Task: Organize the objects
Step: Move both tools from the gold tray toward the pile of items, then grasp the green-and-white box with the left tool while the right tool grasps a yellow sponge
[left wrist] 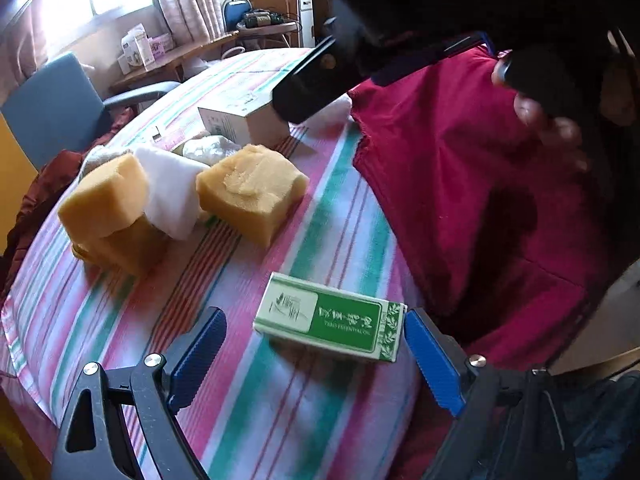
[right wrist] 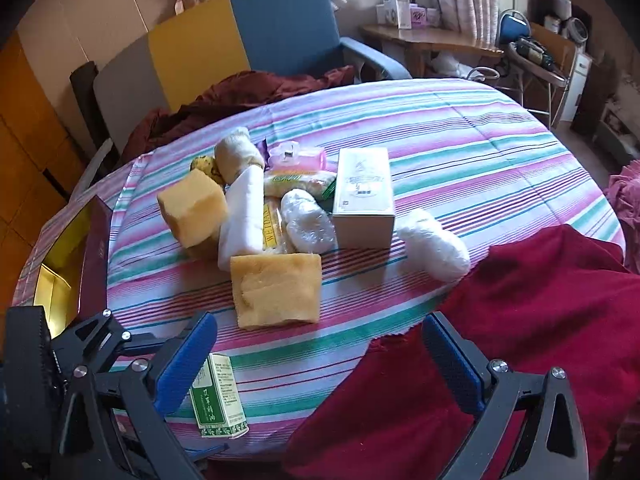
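**Lying between open jaws: the green-and-white box on the striped table**

Reading the labels first: the small green-and-white box (left wrist: 330, 318) carries a line of script too blurred to read and, under it, Latin lettering that looks like "ESSENTIAL OIL". A yellow packet (right wrist: 272, 226) in the pile shows "WEIDA" down its edge. The larger white box (right wrist: 363, 196) has small print that cannot be made out.

The left gripper (left wrist: 316, 356) stands with its jaws wide apart, the green-and-white box lying on the striped tablecloth (left wrist: 280, 420) between the blue pads, touched by neither as far as can be seen. The right gripper (right wrist: 320, 364) also has its jaws apart, with nothing between them but tablecloth and the red cloth (right wrist: 520, 300).

The left wrist view alone shows the person's hand (left wrist: 548, 120) around the dark handle of the other gripper. The right wrist view alone shows the pile in full: two yellow sponges (right wrist: 276, 290), a folded white cloth (right wrist: 240, 220), a cream roll (right wrist: 236, 154), two plastic-wrapped white bundles (right wrist: 434, 250), a pink item (right wrist: 298, 158), and a maroon box with gold lining (right wrist: 76, 252) at the table's left edge. There the green-and-white box sits just beside the right gripper's left pad.
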`<state>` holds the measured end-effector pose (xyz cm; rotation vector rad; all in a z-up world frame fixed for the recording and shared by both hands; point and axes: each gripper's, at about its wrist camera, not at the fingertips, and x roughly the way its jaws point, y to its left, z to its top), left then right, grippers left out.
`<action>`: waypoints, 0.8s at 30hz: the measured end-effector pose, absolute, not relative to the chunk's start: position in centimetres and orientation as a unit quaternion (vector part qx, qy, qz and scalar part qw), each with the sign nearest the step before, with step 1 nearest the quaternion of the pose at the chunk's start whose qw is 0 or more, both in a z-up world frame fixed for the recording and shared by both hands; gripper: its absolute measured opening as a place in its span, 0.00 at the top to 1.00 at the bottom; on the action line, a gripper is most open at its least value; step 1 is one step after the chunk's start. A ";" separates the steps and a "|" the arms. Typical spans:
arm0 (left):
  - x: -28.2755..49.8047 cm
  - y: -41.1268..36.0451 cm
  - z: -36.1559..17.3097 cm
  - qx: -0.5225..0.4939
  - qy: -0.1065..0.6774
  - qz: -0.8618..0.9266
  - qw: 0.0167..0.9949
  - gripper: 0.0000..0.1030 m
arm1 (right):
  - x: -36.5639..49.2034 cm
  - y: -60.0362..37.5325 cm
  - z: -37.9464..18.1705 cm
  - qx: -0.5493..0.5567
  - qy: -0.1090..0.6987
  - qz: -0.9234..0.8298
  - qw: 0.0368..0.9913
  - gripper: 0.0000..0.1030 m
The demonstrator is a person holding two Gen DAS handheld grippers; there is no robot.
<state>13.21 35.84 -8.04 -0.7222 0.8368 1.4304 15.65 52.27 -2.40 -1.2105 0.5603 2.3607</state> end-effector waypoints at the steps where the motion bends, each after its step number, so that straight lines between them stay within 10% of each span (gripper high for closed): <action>1: 13.2 36.0 -8.2 -0.310 0.363 0.624 0.619 0.15 | 15.4 52.3 -2.5 -0.437 0.202 0.850 0.212 0.00; 2: 13.2 36.1 -8.2 -0.308 0.360 0.624 0.621 0.28 | 15.1 52.4 -2.7 -0.439 0.202 0.849 0.211 0.00; 14: 9.7 32.7 -7.6 -0.354 0.282 0.661 0.599 0.30 | 9.1 51.7 -6.4 -0.496 0.192 0.832 0.159 0.00; 18: 8.1 30.2 -6.3 -0.367 0.250 0.684 0.579 0.30 | 8.2 51.5 -8.0 -0.520 0.189 0.817 0.162 0.36; 24: 6.1 26.7 -3.8 -0.376 0.185 0.726 0.545 0.30 | 10.4 50.5 -5.7 -0.500 0.176 0.832 0.165 0.36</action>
